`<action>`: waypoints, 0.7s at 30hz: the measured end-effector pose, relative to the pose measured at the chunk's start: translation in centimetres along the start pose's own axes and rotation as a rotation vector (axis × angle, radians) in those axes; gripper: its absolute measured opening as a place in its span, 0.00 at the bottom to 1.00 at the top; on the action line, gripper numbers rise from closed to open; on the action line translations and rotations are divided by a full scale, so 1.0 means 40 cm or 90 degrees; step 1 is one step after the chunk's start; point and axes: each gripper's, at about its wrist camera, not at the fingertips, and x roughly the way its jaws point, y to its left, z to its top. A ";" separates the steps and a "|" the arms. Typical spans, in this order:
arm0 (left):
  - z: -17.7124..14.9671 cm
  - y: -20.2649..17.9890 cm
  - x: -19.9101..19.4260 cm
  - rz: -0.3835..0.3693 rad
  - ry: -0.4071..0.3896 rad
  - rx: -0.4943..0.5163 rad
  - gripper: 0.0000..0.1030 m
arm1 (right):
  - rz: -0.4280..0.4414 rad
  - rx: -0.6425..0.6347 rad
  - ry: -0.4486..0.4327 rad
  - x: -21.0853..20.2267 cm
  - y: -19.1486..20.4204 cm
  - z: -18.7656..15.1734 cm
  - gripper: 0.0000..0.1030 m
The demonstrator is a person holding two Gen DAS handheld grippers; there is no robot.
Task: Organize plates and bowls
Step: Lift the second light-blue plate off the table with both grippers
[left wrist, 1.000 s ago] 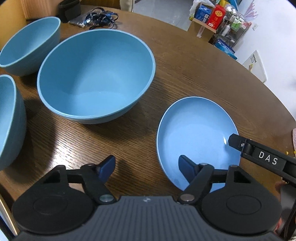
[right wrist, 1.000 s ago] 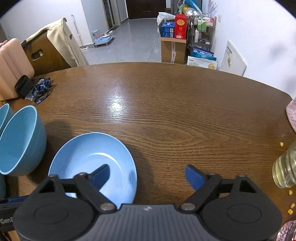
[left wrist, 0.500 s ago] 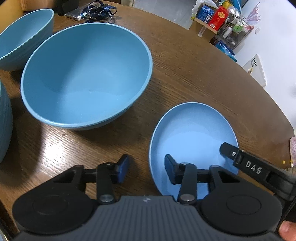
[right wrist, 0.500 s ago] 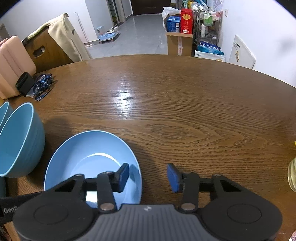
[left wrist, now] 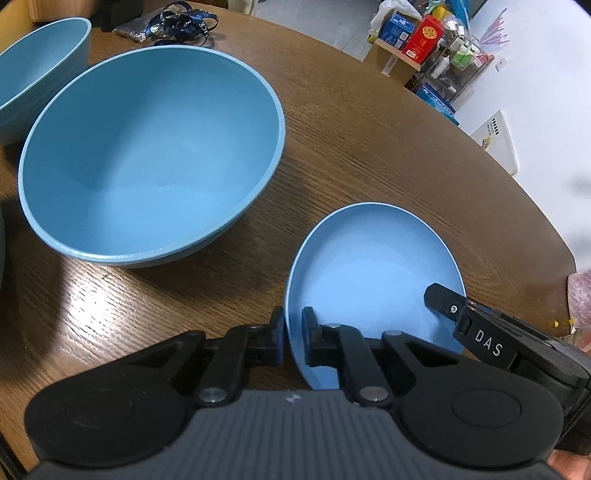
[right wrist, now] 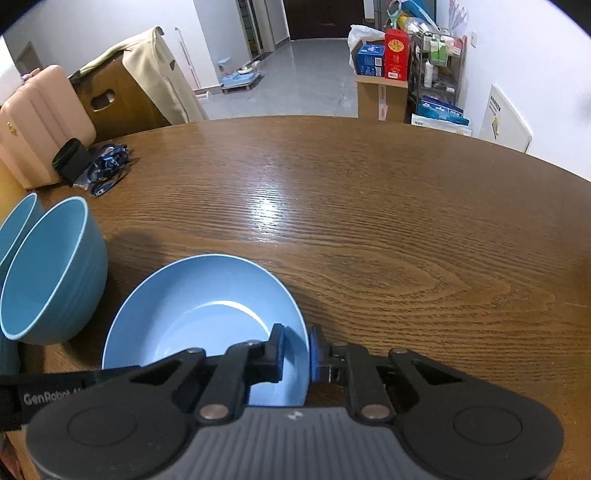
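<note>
A shallow blue plate (left wrist: 373,273) (right wrist: 192,310) lies on the brown wooden table (right wrist: 369,221). My left gripper (left wrist: 293,332) is closing on the plate's near left rim, with the rim pinched between its blue pads. My right gripper (right wrist: 297,343) is closing on the opposite rim, one pad inside the plate and one outside. One of the right gripper's fingers (left wrist: 443,299) reaches over the plate's right edge in the left wrist view. A large blue bowl (left wrist: 147,155) (right wrist: 48,269) stands upright just left of the plate. A second blue bowl (left wrist: 37,66) (right wrist: 14,221) sits behind it.
A blue lanyard (left wrist: 184,22) (right wrist: 107,170) and a black pouch (right wrist: 70,160) lie at the table's far left. A pink suitcase (right wrist: 40,122) and a chair draped with a jacket (right wrist: 147,81) stand beyond. Boxes and a shelf (right wrist: 399,62) are past the far edge.
Both grippers' jaws have gone from wide apart to closed on the plate's rim, one on each side. The hands barely shifted.
</note>
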 end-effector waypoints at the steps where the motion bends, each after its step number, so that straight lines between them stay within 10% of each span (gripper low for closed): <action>1: -0.001 -0.004 0.000 0.001 -0.001 0.000 0.10 | 0.002 0.001 -0.001 -0.001 -0.001 0.000 0.12; 21: -0.017 0.010 -0.034 0.004 -0.012 -0.002 0.10 | 0.021 -0.001 -0.022 -0.031 0.000 -0.010 0.08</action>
